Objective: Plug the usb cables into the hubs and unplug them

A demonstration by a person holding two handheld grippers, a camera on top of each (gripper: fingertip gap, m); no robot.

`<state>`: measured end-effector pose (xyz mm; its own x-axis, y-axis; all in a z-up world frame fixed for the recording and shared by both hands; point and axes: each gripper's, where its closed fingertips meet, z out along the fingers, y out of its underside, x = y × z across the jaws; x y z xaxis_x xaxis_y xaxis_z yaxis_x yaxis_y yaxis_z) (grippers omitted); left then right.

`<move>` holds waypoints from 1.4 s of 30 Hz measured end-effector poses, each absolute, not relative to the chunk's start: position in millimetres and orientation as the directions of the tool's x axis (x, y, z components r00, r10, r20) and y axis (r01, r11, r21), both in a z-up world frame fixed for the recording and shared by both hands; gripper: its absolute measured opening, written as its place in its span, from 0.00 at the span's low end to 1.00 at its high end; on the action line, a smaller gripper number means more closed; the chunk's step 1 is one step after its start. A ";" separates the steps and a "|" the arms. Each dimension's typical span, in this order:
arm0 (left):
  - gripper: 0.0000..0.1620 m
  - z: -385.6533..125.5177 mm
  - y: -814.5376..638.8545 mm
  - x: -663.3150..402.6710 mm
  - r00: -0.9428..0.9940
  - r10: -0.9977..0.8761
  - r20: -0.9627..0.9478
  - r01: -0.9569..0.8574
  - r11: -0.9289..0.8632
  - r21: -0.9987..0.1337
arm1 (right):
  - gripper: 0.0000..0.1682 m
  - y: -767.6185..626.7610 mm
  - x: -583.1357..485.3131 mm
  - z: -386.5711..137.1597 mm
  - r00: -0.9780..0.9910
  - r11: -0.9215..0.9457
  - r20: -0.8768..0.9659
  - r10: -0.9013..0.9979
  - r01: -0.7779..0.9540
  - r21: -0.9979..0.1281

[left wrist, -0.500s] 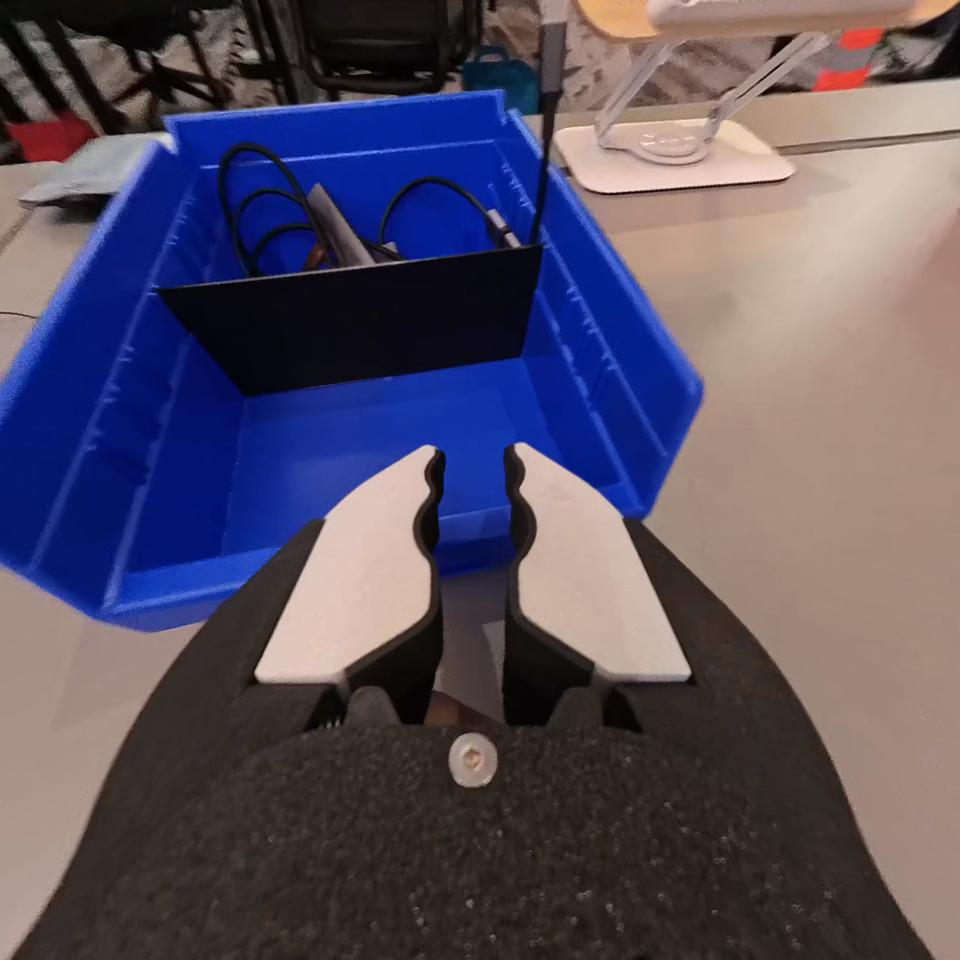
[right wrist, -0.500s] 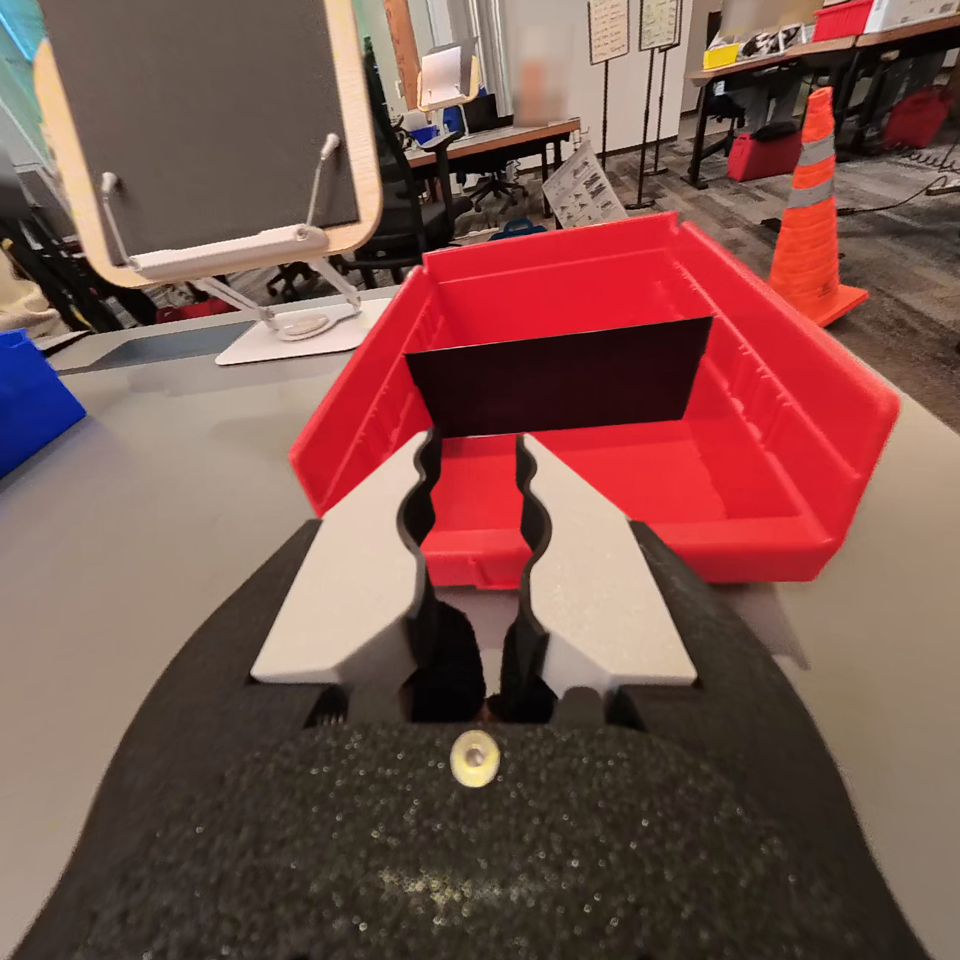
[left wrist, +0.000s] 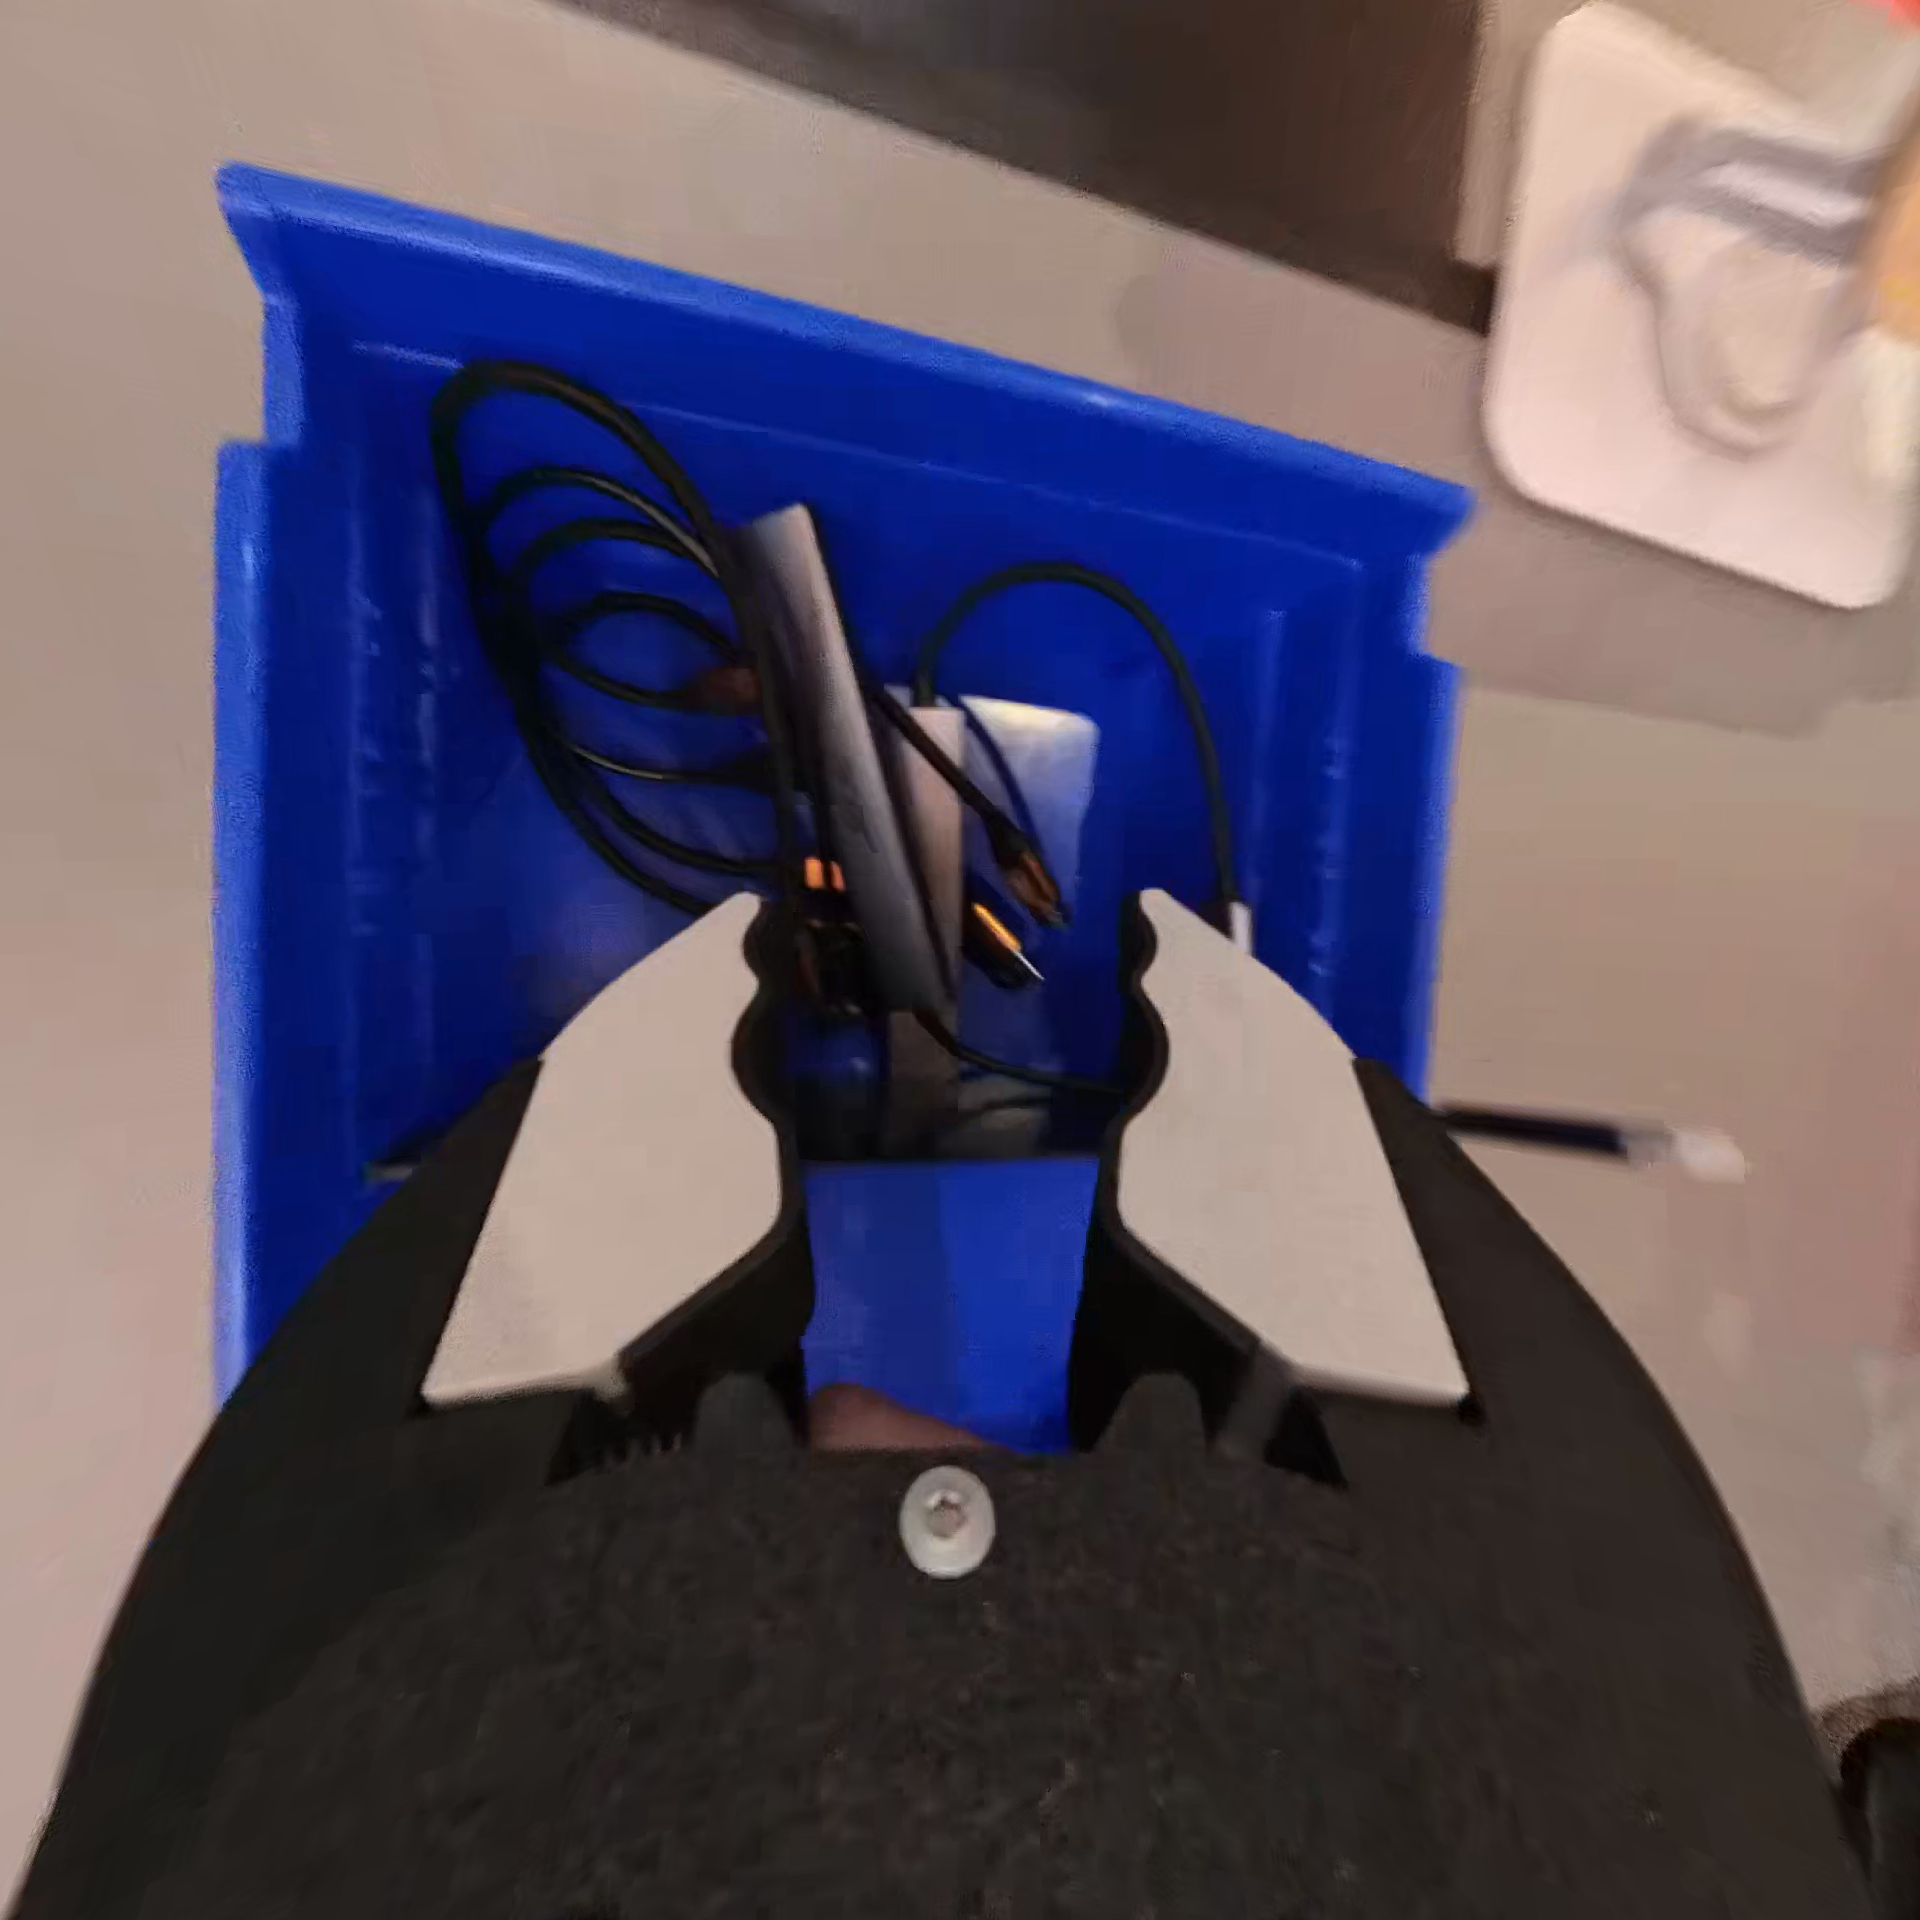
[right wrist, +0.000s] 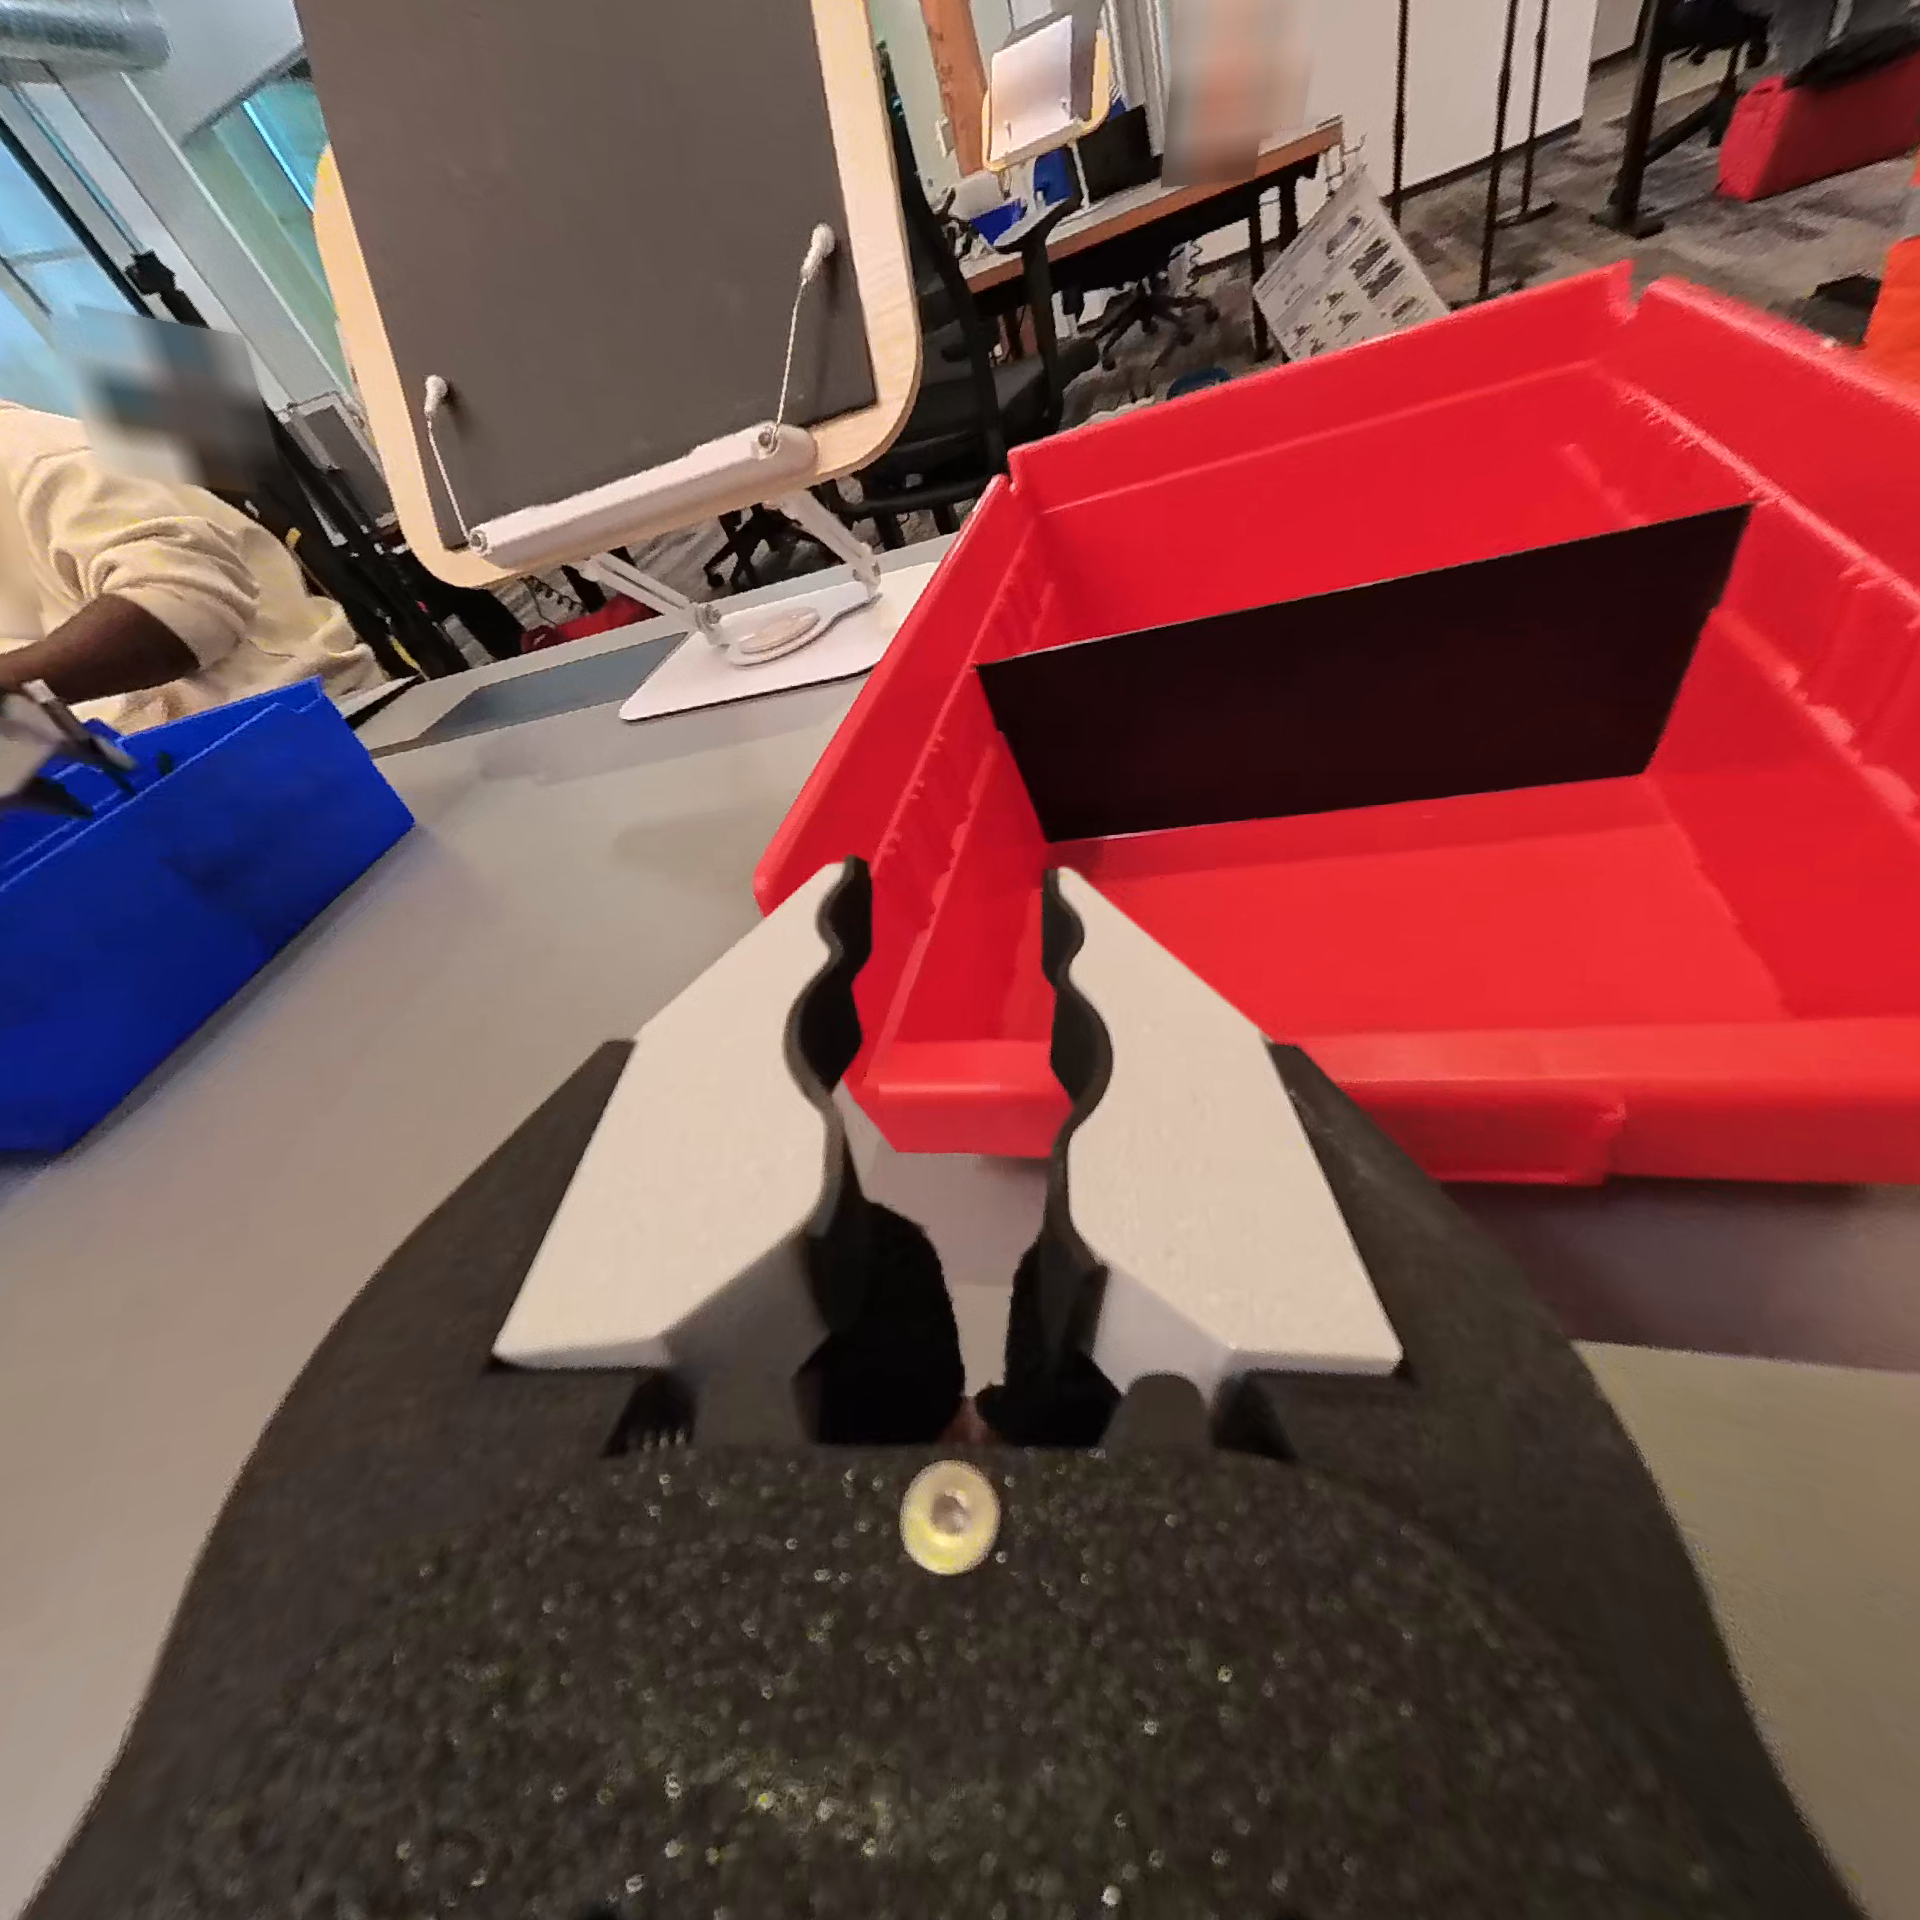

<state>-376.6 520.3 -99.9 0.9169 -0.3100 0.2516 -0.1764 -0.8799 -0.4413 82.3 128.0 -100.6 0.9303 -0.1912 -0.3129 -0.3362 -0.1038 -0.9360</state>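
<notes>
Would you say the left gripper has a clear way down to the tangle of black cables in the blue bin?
Probably yes. The left gripper is open, right above the black cables in the blue bin's far compartment; nothing covers them, though a grey flat piece lies among them.

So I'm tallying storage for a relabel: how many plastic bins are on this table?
2. A blue bin holding black cables sits under the open left gripper; an empty red bin sits just ahead of the open right gripper. More could lie out of view.

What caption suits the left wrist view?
Open left claw above a blue bin holding tangled black cables.
</notes>
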 end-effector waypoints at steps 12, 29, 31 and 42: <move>0.25 -162.0 549.9 -380.8 0.920 -0.283 0.271 -0.210 -0.940 -0.267 | 0.19 130.9 76.6 -114.0 0.926 -0.162 -0.348 -0.144 -0.369 -0.915; 0.08 68.5 487.3 -343.8 0.604 -0.796 -0.045 -0.242 -0.129 -0.962 | 0.18 131.9 62.9 -96.7 0.950 -0.120 -0.276 -0.147 -0.294 -0.948; 0.07 103.8 445.0 -320.2 0.465 -0.871 -0.156 -0.242 0.044 -0.969 | 0.18 131.5 59.5 -89.2 0.961 -0.096 -0.236 -0.145 -0.251 -0.963; 0.07 115.3 217.5 -224.5 -0.461 -0.886 0.053 -0.120 0.003 -0.993 | 0.24 114.9 -125.6 12.8 0.738 0.036 -0.125 0.663 -0.198 -0.980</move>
<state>-224.5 217.5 115.3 -0.4606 -0.8860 0.0531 -0.1201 0.0030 -0.9928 -125.6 114.9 12.8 0.7384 0.6628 -0.1247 -0.1980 0.0364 -0.9795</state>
